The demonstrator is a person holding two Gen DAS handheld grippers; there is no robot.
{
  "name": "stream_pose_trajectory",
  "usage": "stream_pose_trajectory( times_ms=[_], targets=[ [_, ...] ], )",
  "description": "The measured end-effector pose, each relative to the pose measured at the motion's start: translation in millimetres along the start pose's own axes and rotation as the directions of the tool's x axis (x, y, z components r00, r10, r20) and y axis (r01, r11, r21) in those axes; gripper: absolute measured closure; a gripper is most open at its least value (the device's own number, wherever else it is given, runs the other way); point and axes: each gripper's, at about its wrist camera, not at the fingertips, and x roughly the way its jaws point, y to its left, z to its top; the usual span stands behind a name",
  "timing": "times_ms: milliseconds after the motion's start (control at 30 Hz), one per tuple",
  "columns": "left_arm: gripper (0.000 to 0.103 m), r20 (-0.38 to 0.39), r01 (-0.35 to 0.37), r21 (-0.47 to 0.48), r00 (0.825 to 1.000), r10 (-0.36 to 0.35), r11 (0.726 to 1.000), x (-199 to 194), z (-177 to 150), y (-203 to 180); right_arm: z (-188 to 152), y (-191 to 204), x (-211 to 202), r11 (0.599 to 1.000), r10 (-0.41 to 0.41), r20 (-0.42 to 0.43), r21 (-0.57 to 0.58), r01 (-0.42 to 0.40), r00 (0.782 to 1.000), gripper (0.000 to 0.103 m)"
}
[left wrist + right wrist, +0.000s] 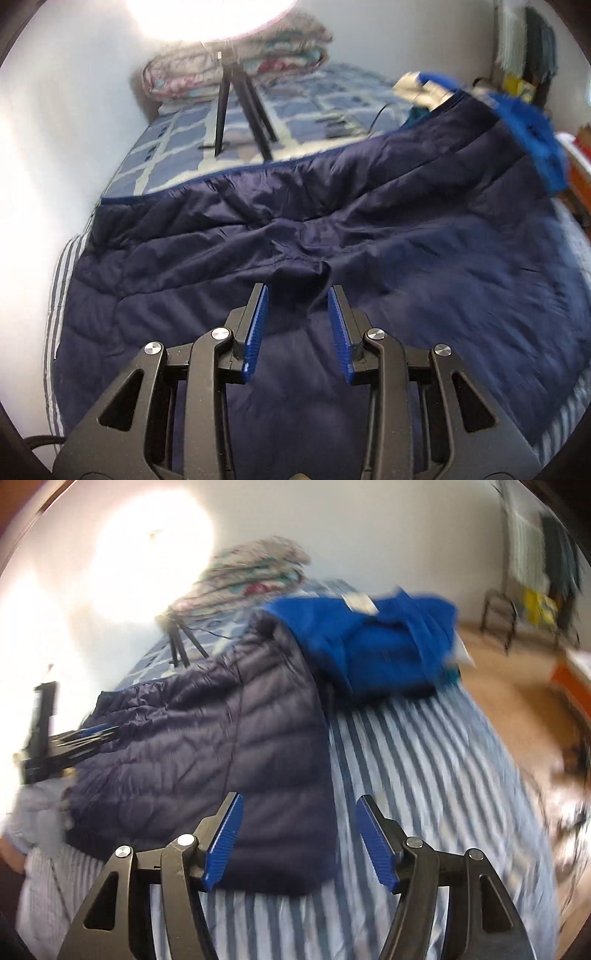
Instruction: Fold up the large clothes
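Note:
A navy quilted puffer jacket [332, 221] lies spread over the bed; it also shows in the right wrist view [229, 731]. My left gripper [299, 291] is open and empty, its fingertips just above a bunched fold of the jacket. My right gripper [299, 801] is open and empty above the jacket's near right edge. The left gripper also shows blurred in the right wrist view [66, 742], at the jacket's left side.
A bright blue folded garment [373, 642] lies beyond the jacket. The striped bed sheet [424, 775] lies to the right. A black tripod [243, 114] and a folded floral quilt [236, 62] are at the bed's far end. The floor [517, 686] is at right.

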Motion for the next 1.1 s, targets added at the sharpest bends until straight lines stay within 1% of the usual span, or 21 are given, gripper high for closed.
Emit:
stream_pose_trajectory(
  times_ms=[33, 100, 167, 233, 300, 367, 400, 433, 500, 567, 600, 633, 733, 800, 867, 933, 967, 1000, 1033, 1067, 1100],
  targets=[
    [0.069, -0.017, -0.002, -0.011, 1.000, 0.002, 1.000, 10, -2, 0, -7, -4, 0, 0.999, 0.014, -0.016, 0.029, -0.014, 1.000, 0.037],
    [0.069, -0.076, 0.002, -0.027, 0.997, -0.004, 1.000, 37, -7, -1, -16, -8, 3, 0.998, 0.029, -0.035, 0.059, -0.027, 0.999, 0.037],
    [0.069, -0.070, -0.011, -0.019, 0.998, 0.010, 1.000, 47, -11, 0, -25, -10, 9, 0.996, 0.045, -0.050, 0.083, -0.041, 0.998, 0.036],
    [0.069, -0.066, -0.001, -0.035, 0.998, -0.002, 0.999, 46, -9, 4, -32, -8, 15, 0.993, 0.070, -0.070, 0.099, -0.063, 0.995, 0.036],
    [0.069, -0.065, -0.003, -0.073, 0.998, -0.002, 0.997, 35, -6, 15, -37, -6, 20, 0.992, 0.086, -0.080, 0.102, -0.077, 0.993, 0.035],
    [0.069, -0.015, 0.026, -0.123, 0.999, -0.028, 0.992, 8, -6, 29, -41, 0, 24, 0.990, 0.111, -0.087, 0.100, -0.102, 0.990, 0.028],
    [0.069, 0.009, 0.040, -0.133, 0.999, -0.040, 0.990, -7, -8, 34, -42, 3, 25, 0.987, 0.133, -0.082, 0.096, -0.125, 0.988, 0.026],
    [0.069, 0.025, 0.052, -0.133, 0.998, -0.049, 0.990, -18, -11, 35, -43, 6, 27, 0.985, 0.153, -0.079, 0.094, -0.145, 0.985, 0.020],
    [0.069, 0.065, 0.074, -0.128, 0.996, -0.066, 0.989, -55, -29, 37, -45, 10, 29, 0.980, 0.178, -0.067, 0.106, -0.170, 0.982, 0.018],
    [0.069, 0.070, 0.103, -0.142, 0.993, -0.094, 0.985, -73, -44, 38, -44, 10, 35, 0.972, 0.196, -0.057, 0.146, -0.186, 0.979, 0.014],
    [0.069, 0.066, 0.130, -0.155, 0.990, -0.122, 0.979, -81, -54, 38, -44, 9, 37, 0.967, 0.203, -0.050, 0.169, -0.192, 0.978, 0.013],
    [0.069, 0.062, 0.161, -0.168, 0.986, -0.153, 0.972, -87, -66, 36, -44, 5, 40, 0.959, 0.208, -0.044, 0.206, -0.195, 0.977, 0.011],
    [0.069, 0.053, 0.190, -0.155, 0.981, -0.184, 0.969, -97, -93, 18, -42, -8, 48, 0.930, 0.198, -0.010, 0.318, -0.185, 0.980, 0.011],
    [0.069, 0.041, 0.179, -0.114, 0.984, -0.175, 0.977, -94, -104, 1, -42, -17, 53, 0.910, 0.160, 0.019, 0.385, -0.156, 0.987, 0.011],
    [0.069, 0.011, 0.168, -0.111, 0.986, -0.167, 0.980, -83, -113, -10, -43, -23, 60, 0.889, 0.129, 0.033, 0.439, -0.131, 0.991, 0.011],
    [0.069, -0.007, 0.149, -0.112, 0.989, -0.151, 0.982, -70, -119, -14, -42, -29, 69, 0.871, 0.109, 0.025, 0.479, -0.107, 0.994, 0.013],
    [0.069, -0.016, 0.147, -0.107, 0.989, -0.150, 0.983, -64, -122, -16, -42, -31, 73, 0.863, 0.095, 0.015, 0.497, -0.089, 0.995, 0.017],
    [0.069, -0.020, 0.140, -0.091, 0.990, -0.143, 0.986, -58, -124, -18, -42, -32, 77, 0.857, 0.096, 0.012, 0.508, -0.089, 0.995, 0.020],
    [0.069, -0.019, 0.137, -0.082, 0.990, -0.139, 0.987, -55, -125, -18, -42, -32, 80, 0.851, 0.110, 0.017, 0.515, -0.103, 0.994, 0.029],
    [0.069, -0.016, 0.139, -0.081, 0.990, -0.141, 0.987, -54, -126, -18, -41, -31, 83, 0.854, 0.113, 0.013, 0.510, -0.104, 0.994, 0.041],
    [0.069, -0.020, 0.139, -0.074, 0.990, -0.141, 0.987, -55, -126, -18, -39, -29, 85, 0.864, 0.103, 0.004, 0.496, -0.092, 0.995, 0.046]
  ],
)
